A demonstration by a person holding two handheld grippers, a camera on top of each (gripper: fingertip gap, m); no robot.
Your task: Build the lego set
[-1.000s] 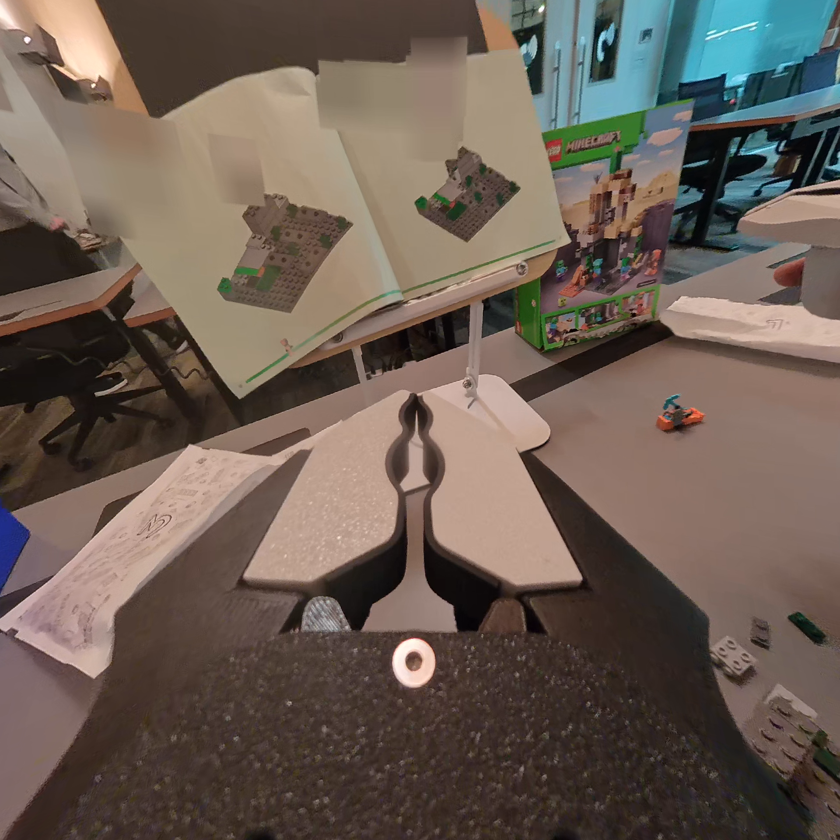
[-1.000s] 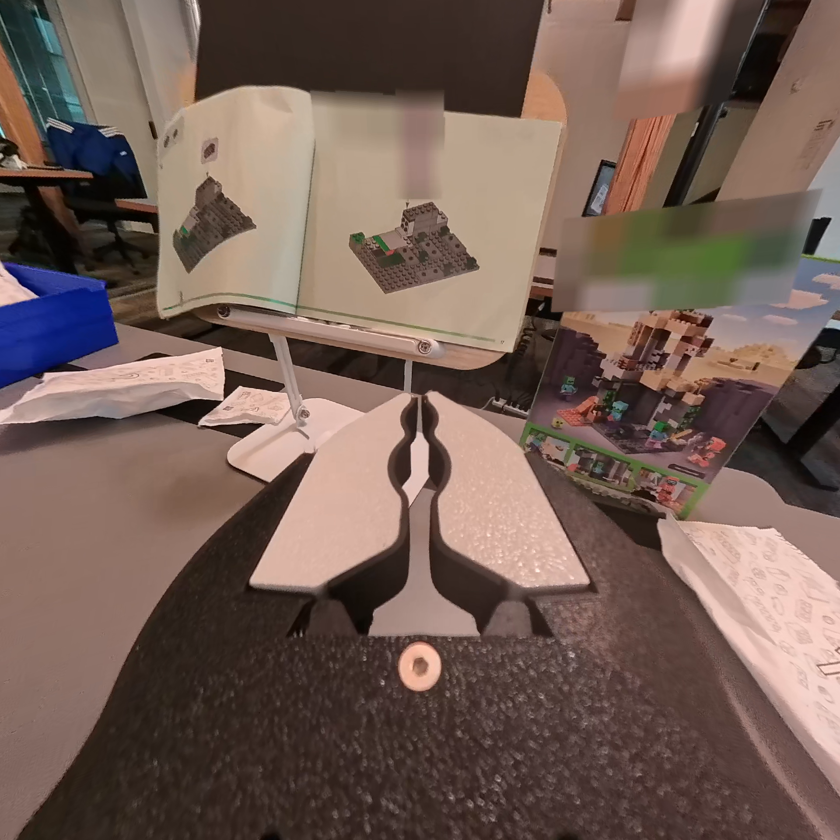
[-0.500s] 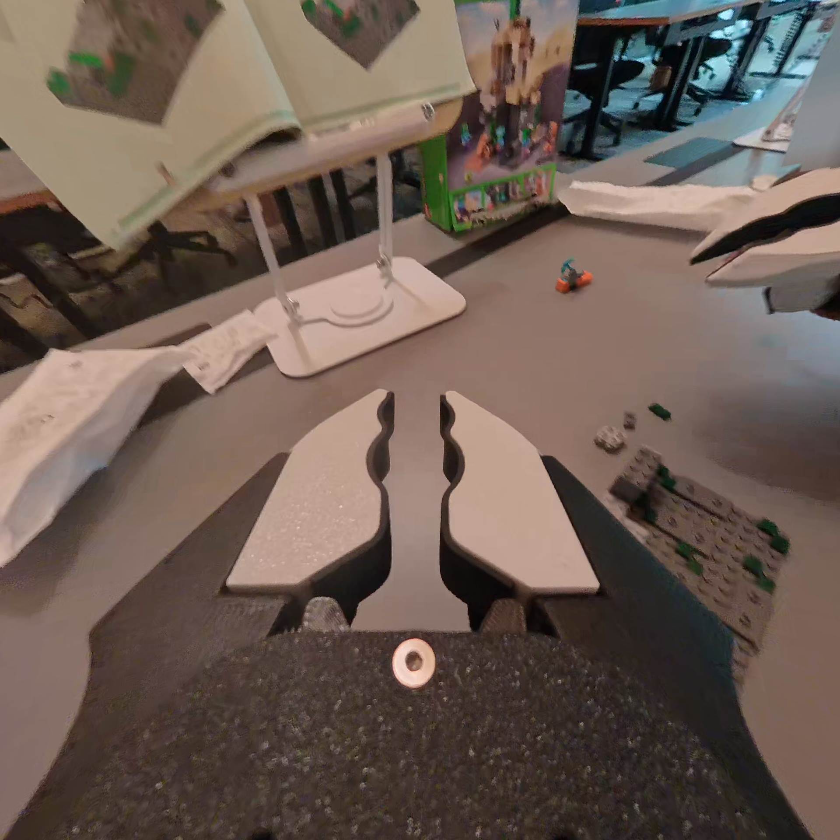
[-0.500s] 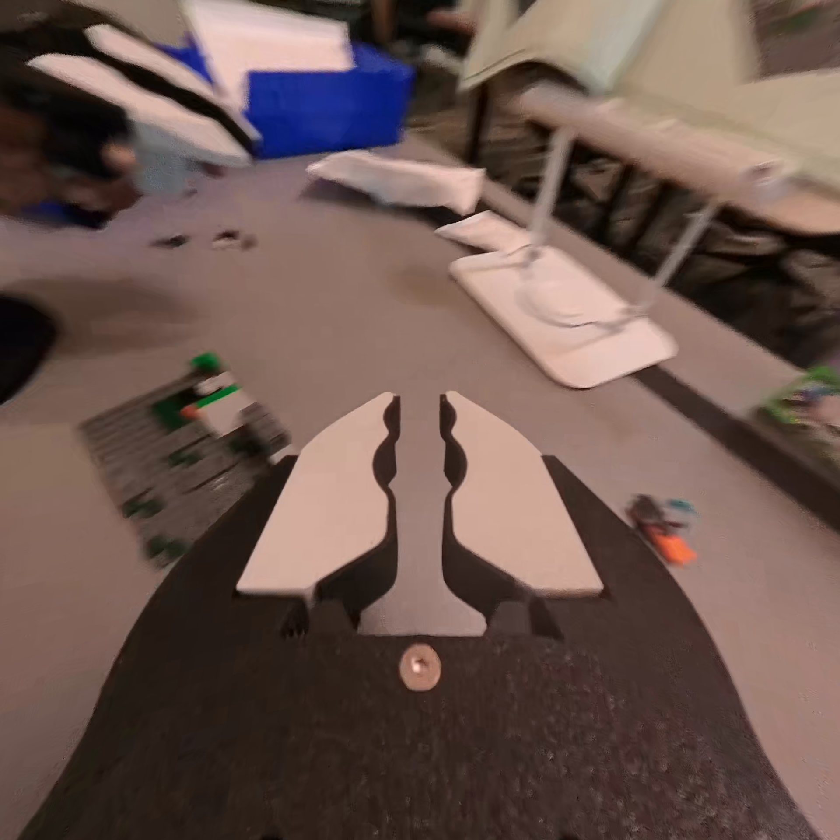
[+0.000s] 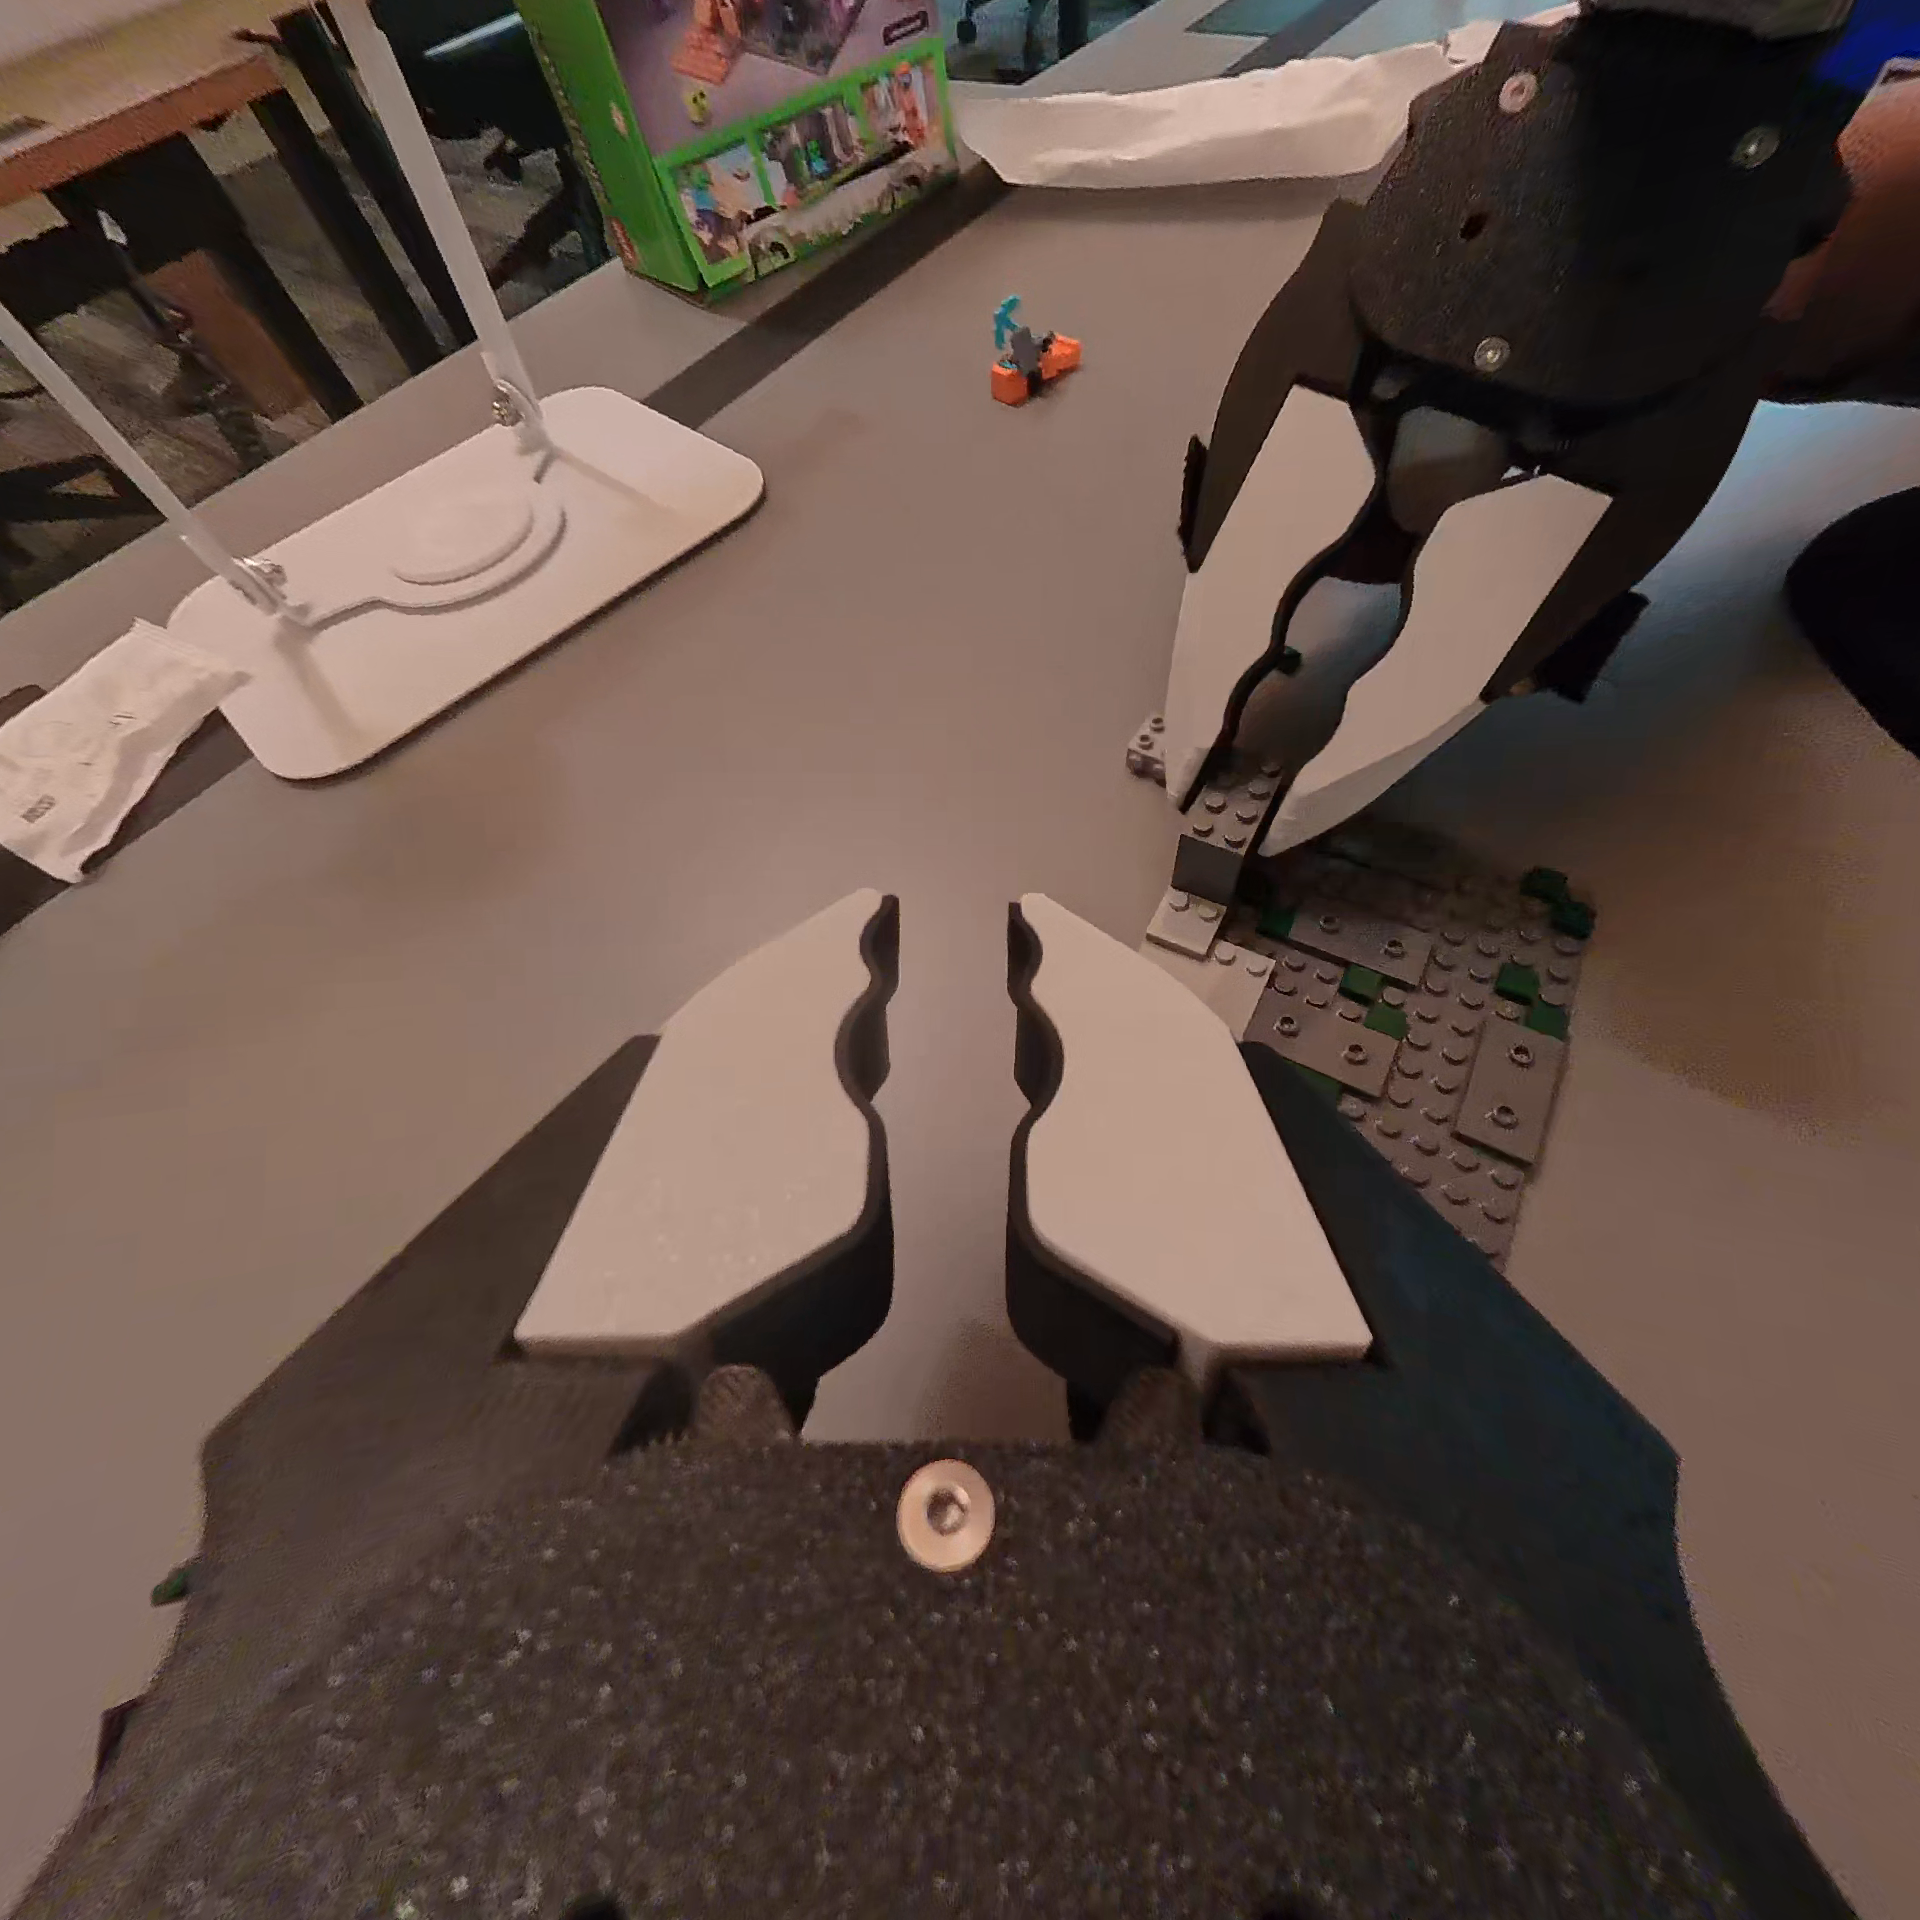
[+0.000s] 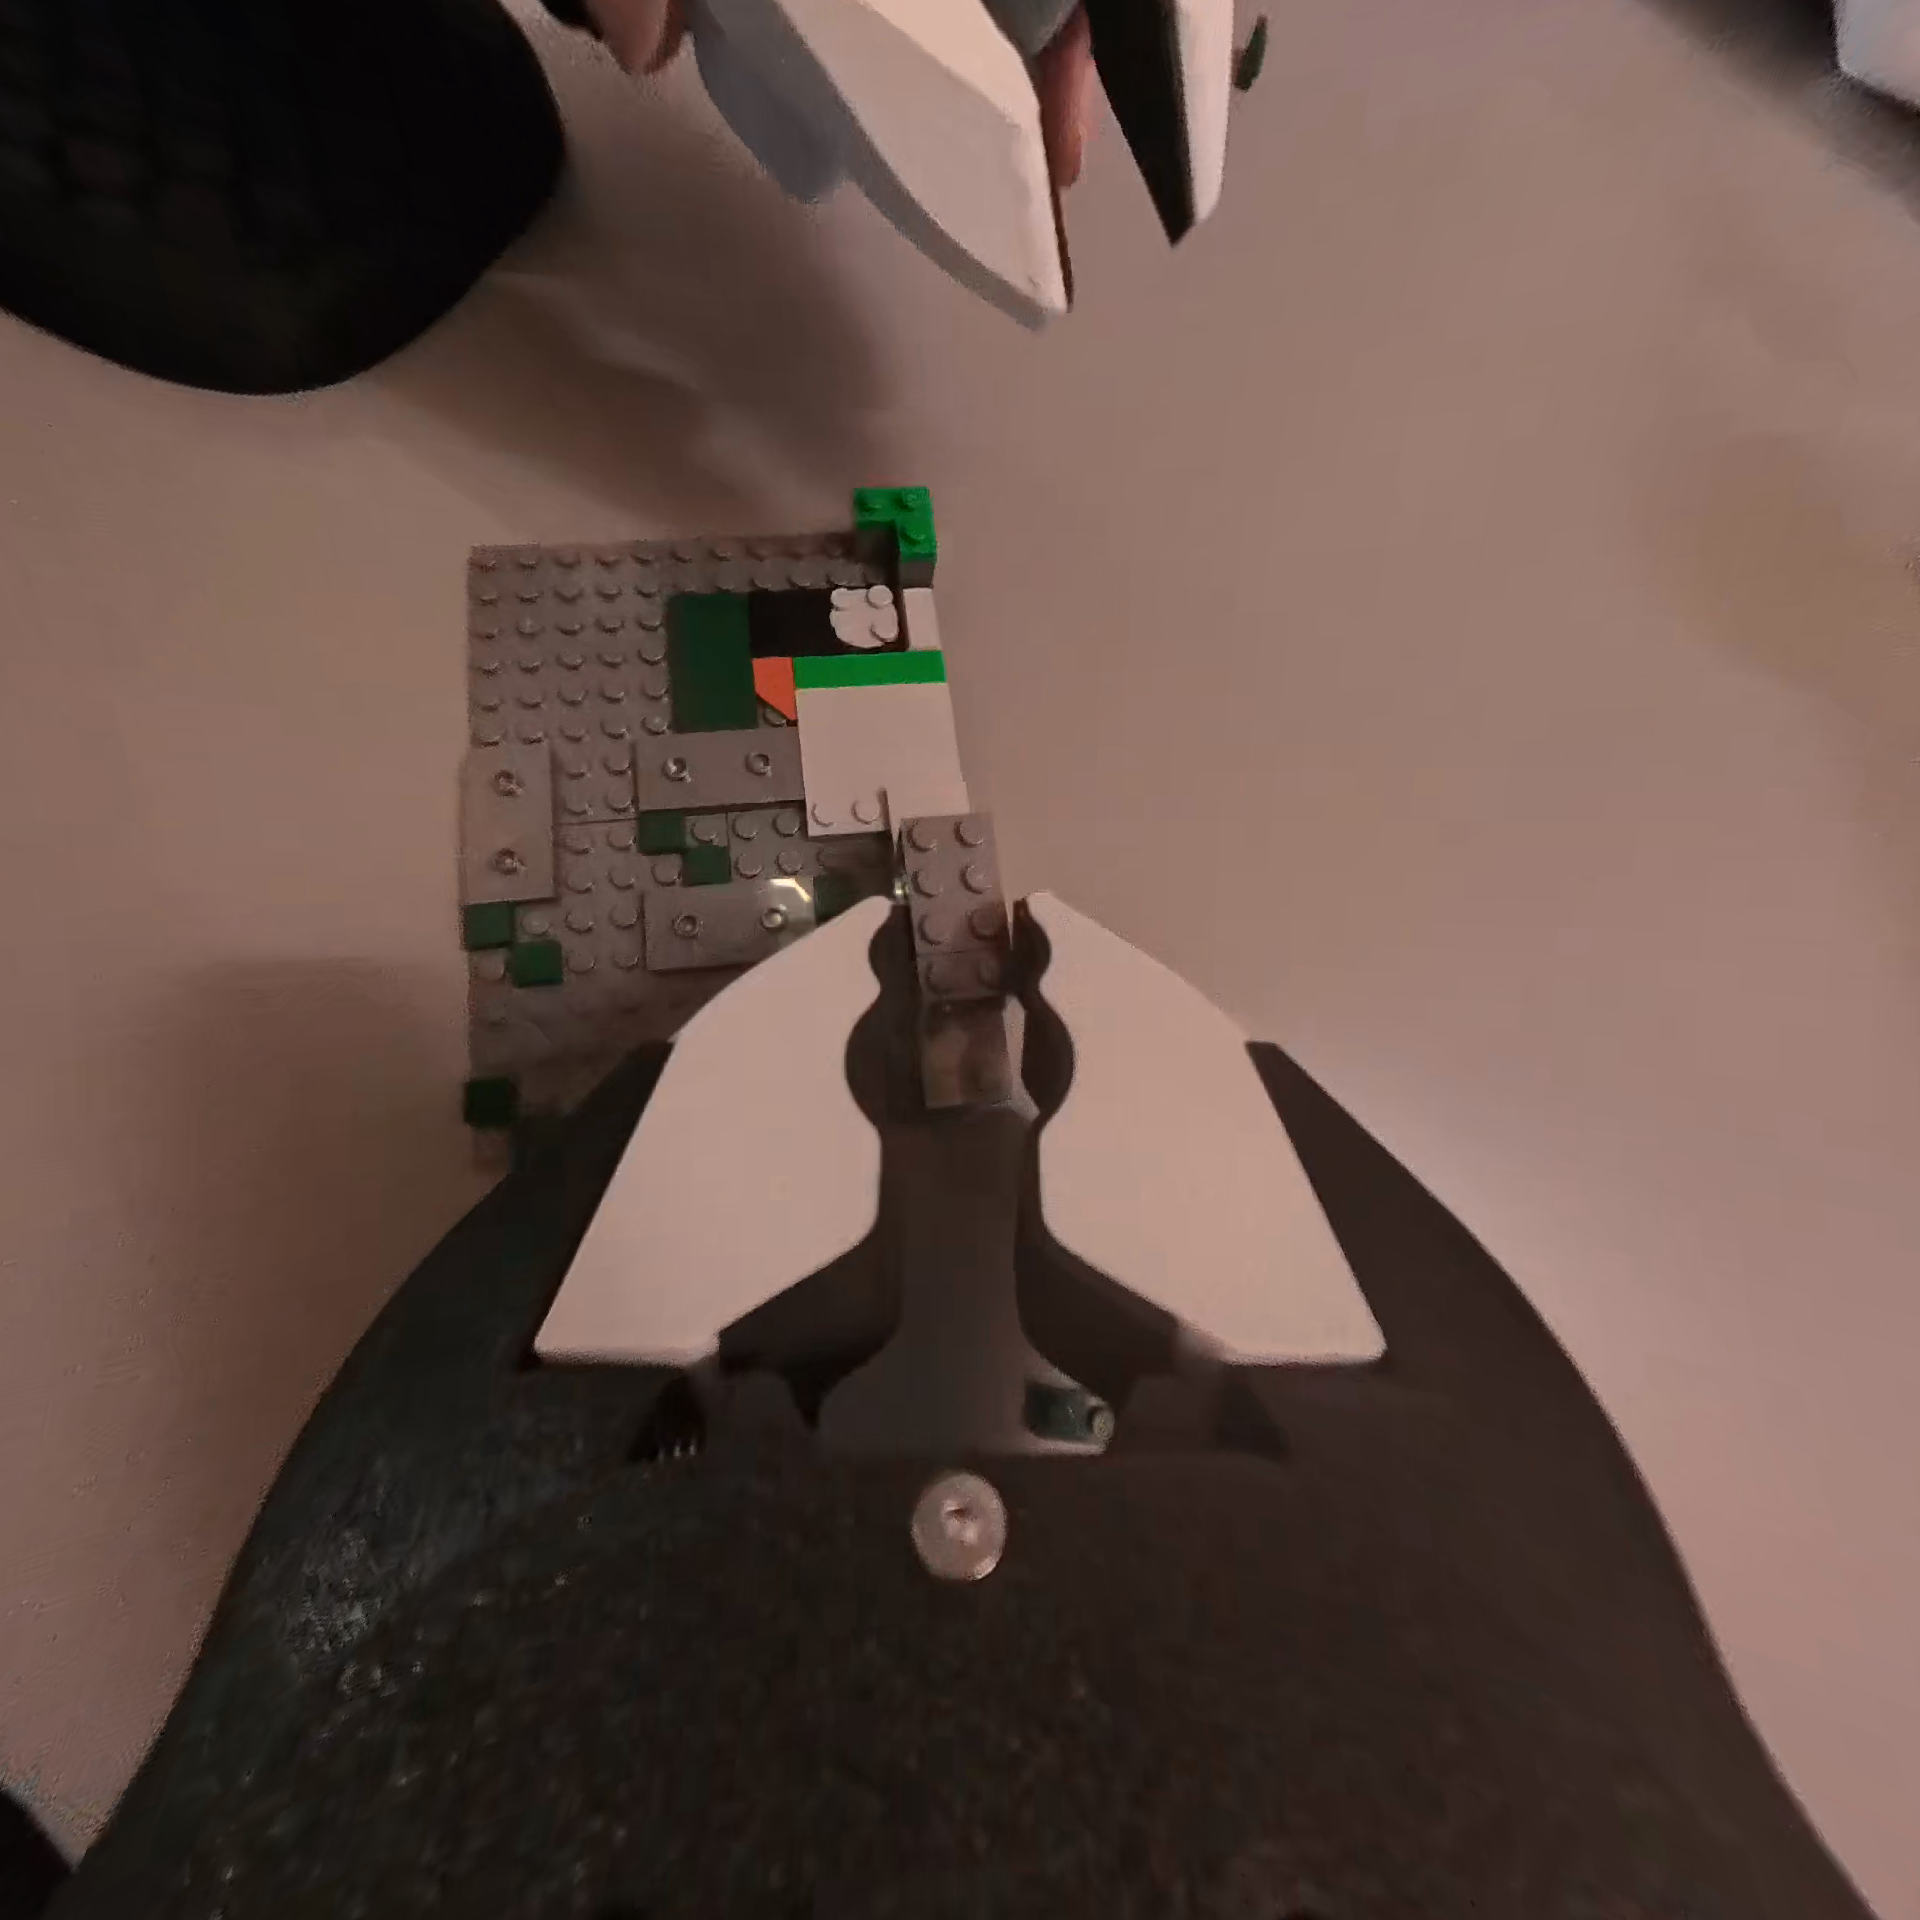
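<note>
A grey studded baseplate (image 6: 561, 644) with dark green tiles, a white block (image 6: 883, 748) and a bright green brick (image 6: 894, 514) lies on the grey table; it also shows in the left wrist view (image 5: 1434, 1049). A stack of grey bricks (image 6: 956, 894) stands at its corner. My right gripper (image 6: 951, 914) points down with its jaws slightly apart on either side of this stack (image 5: 1231, 816), with thin gaps showing. My left gripper (image 5: 951, 914) is open and empty, hovering just left of the plate. It appears at the top of the right wrist view (image 6: 1112, 265).
A white book-stand base (image 5: 468, 561), a green set box (image 5: 758, 135) and white paper bags (image 5: 1195, 125) (image 5: 94, 748) sit at the back. A small orange and teal model (image 5: 1029, 358) stands mid-table. A loose grey plate (image 5: 1148, 743) lies by the stack. Some 10 centimetres of space lies between my two pairs of fingers. The white block (image 6: 883, 748) lies around 4 centimetres away from my right fingertips. My left tips are roughly 6 centimetres from the bright green brick (image 6: 894, 514).
Both grippers dropped from facing the instruction book to the table. The right one swung over the baseplate and came down around the grey stack. The left one opened and moved closer to the plate.
</note>
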